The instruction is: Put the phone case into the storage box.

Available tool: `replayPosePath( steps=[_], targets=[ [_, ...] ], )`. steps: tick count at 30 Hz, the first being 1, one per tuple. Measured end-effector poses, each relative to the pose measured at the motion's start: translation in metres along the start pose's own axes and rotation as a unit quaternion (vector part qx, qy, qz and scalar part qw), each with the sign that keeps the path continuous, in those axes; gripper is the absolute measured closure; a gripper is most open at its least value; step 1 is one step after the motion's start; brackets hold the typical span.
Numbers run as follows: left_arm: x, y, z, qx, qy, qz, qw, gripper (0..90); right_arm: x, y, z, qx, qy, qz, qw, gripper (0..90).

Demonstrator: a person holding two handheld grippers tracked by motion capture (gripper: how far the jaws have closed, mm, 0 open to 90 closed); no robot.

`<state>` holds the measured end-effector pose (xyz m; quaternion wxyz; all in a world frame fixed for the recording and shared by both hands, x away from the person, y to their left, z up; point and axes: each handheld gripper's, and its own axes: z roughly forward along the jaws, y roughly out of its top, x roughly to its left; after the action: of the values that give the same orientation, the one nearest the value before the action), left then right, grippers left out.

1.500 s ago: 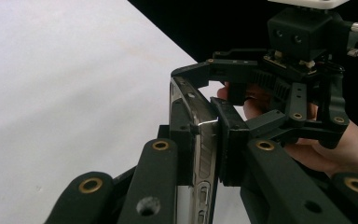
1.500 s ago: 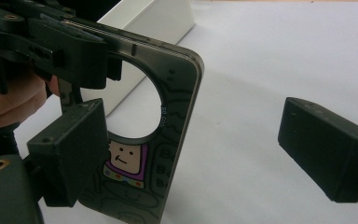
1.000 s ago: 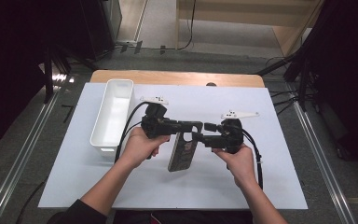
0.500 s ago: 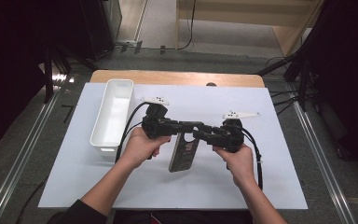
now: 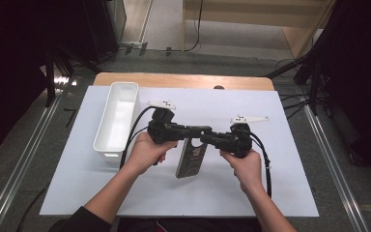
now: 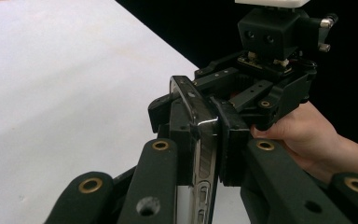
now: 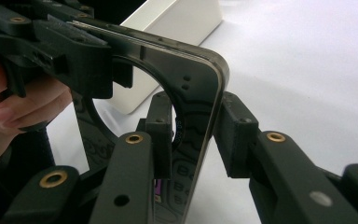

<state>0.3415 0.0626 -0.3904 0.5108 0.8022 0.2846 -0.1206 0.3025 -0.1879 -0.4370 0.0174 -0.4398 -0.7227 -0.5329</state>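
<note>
**Phone held between both grippers, above the counter**

- Phone (image 5: 191, 157): dark, flat, in a patterned case. Upper end lifted and pinched from both sides; the high view does not settle whether the lower end touches the white counter (image 5: 280, 183). It hangs near the middle, just right of the tub.
- Left gripper (image 5: 200, 130): jaws closed on the phone's top edge; in the left gripper view the phone (image 6: 200, 140) sits edge-on between the pads.
- Right gripper (image 5: 211, 137): jaws around the same end from the opposite side. In the right gripper view the phone (image 7: 193, 112) lies against the left pad, with a narrow gap at the right pad, so not fully clamped; I read this as a hand-over or a two-handed carry.
- Progress, as judged: pick-up done; placing not yet done. Phone is outside the tub.
- White tub (image 5: 107, 145): long, open-topped, at the counter's left. Nothing visible inside it.
</note>
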Motion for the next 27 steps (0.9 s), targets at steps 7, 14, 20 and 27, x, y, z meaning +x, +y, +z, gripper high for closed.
replayPosePath(
  steps=[7,14,20,27],
  targets=[
    [-0.0006,-0.0004,0.0009,-0.003,0.002,0.006,1.0,79.0,0.0005,0.001,-0.0017,-0.002,-0.007,0.003,1.0,69.2],
    [-0.0011,-0.0004,0.0003,-0.005,0.005,0.012,0.9999,78.9,0.0032,0.0026,-0.0032,-0.003,-0.017,-0.005,0.9998,69.9],
    [-0.0017,-0.0006,0.0002,-0.008,0.006,0.015,0.9998,78.6,0.0051,0.0039,-0.0046,-0.001,-0.023,-0.012,0.9997,70.3],
    [-0.0028,-0.0005,-0.0004,-0.008,0.018,0.023,0.9995,77.1,0.0064,0.005,-0.0058,0.001,-0.031,-0.019,0.9993,70.4]
  ],
)
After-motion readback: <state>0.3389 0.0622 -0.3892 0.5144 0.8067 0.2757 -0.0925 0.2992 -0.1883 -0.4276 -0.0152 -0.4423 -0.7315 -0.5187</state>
